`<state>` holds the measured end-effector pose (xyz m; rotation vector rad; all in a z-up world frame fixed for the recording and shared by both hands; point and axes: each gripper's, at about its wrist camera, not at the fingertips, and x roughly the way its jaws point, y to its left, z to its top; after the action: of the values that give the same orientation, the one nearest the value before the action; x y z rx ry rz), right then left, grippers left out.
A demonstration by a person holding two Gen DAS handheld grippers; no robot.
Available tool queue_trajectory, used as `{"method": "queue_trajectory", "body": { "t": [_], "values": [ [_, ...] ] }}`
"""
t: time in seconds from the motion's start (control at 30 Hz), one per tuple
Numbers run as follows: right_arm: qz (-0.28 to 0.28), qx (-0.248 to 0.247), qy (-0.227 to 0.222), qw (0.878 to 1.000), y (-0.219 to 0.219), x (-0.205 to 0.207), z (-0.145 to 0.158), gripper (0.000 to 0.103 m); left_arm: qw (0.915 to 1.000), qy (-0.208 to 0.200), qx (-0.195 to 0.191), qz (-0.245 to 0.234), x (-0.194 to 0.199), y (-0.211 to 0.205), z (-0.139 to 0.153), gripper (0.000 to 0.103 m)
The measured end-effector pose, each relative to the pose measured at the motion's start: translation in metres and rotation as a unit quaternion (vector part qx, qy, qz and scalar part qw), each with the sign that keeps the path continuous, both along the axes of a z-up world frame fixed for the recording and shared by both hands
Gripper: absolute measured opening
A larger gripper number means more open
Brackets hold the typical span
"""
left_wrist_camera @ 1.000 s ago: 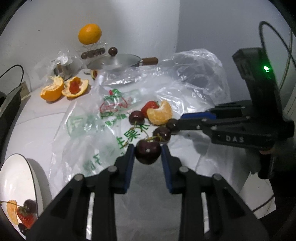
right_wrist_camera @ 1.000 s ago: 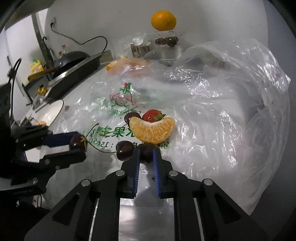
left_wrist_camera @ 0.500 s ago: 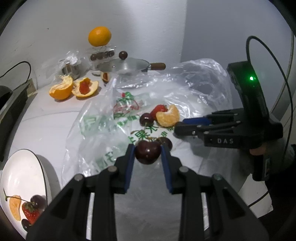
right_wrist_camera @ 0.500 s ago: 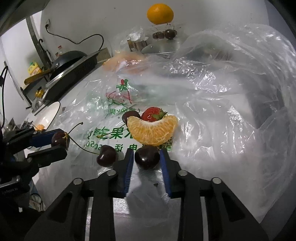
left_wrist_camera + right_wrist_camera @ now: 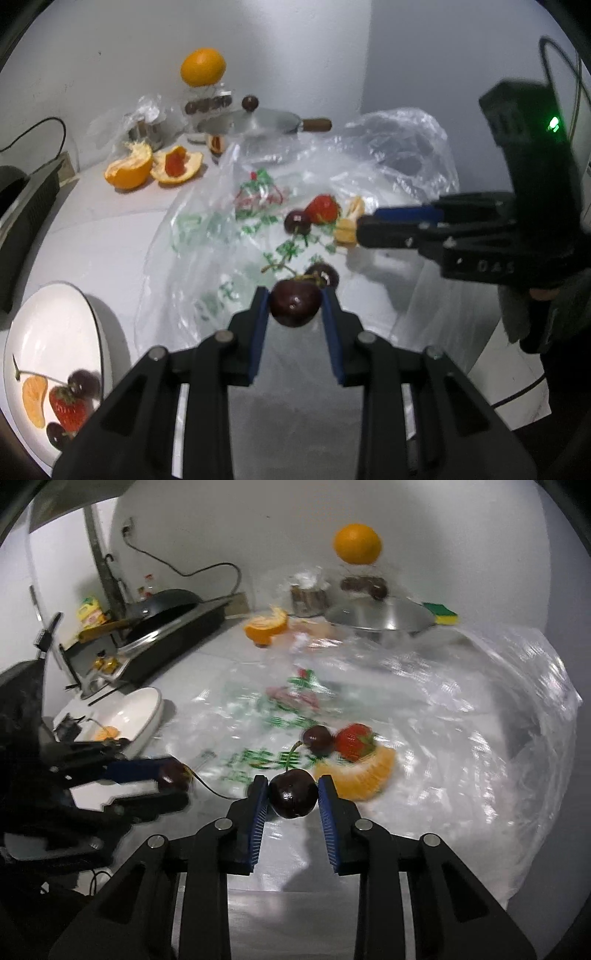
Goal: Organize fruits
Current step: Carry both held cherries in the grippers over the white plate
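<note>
My left claw (image 5: 294, 306) clamps a cherry (image 5: 294, 303); my right claw (image 5: 292, 794) clamps another cherry (image 5: 293, 793). "DAS" marks the right housing (image 5: 495, 266), at 3 o'clock.

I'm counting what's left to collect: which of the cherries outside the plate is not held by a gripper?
The cherry lying on the plastic bag beside the strawberry. It rests free, whereas the other two sit clamped in the left gripper and right gripper.

I see a lidded steel pan (image 5: 255, 123) with a wooden handle by the back wall, a green-and-yellow sponge (image 5: 441, 613) beside it, a black wok (image 5: 162, 602) at left, a yellow bottle (image 5: 88, 612) near it, a white counter (image 5: 96, 236)
</note>
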<state>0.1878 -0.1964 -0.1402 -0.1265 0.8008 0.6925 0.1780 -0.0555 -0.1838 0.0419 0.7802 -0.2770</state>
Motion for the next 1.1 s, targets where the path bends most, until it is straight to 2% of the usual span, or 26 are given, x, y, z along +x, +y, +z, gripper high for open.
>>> {"method": "queue_trajectory", "body": {
  "t": [0.2, 0.4, 0.63, 1.1],
  "values": [
    [0.024, -0.003, 0.009, 1.0, 0.025, -0.007, -0.009, 0.03, 0.9998, 0.013, -0.014, -0.003, -0.008, 0.006, -0.006, 0.03],
    [0.02, -0.007, 0.01, 1.0, 0.031, -0.009, -0.011, 0.03, 0.9995, 0.01, -0.023, -0.017, -0.016, 0.009, -0.005, 0.03],
    [0.014, -0.016, -0.002, 1.0, 0.031, -0.012, -0.003, 0.03, 0.9994, 0.004, -0.025, -0.026, -0.023, 0.008, -0.002, 0.03],
    [0.022, -0.027, -0.036, 0.999, 0.055, -0.036, 0.022, 0.03, 0.9992, -0.024, -0.031, 0.004, -0.046, 0.043, 0.013, 0.03]
  ]
}}
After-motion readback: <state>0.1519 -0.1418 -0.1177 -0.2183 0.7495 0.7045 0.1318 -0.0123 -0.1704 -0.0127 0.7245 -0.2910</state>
